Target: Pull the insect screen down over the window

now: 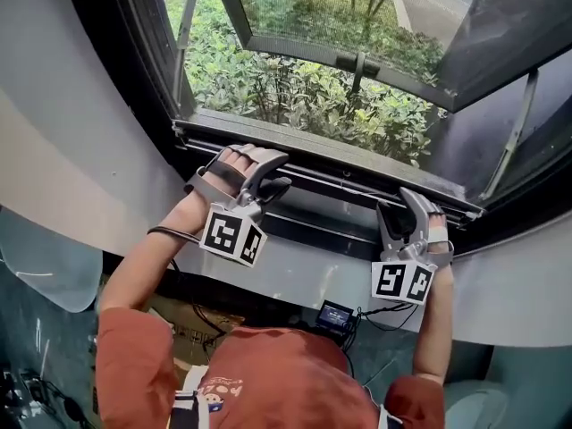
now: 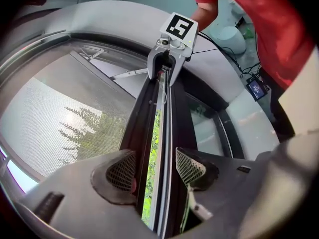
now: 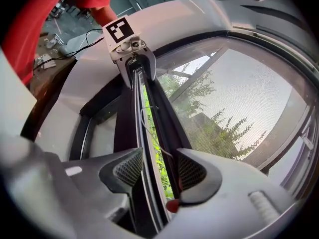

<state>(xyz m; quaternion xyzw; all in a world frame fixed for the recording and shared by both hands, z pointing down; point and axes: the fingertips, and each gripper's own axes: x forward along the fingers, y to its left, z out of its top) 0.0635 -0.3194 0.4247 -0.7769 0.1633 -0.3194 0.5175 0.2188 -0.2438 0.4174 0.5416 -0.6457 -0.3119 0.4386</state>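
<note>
Screen bar (image 1: 340, 175) low near window sill (image 1: 304, 239); left gripper (image 1: 273, 173) and right gripper (image 1: 413, 202) well apart, fingers of each clenched on bar.

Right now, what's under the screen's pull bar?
A thin slit under the pull bar shows green bushes, and next to it runs the window's bottom frame. The bar itself hides its underside, so I cannot see whether there is a catch.
</note>
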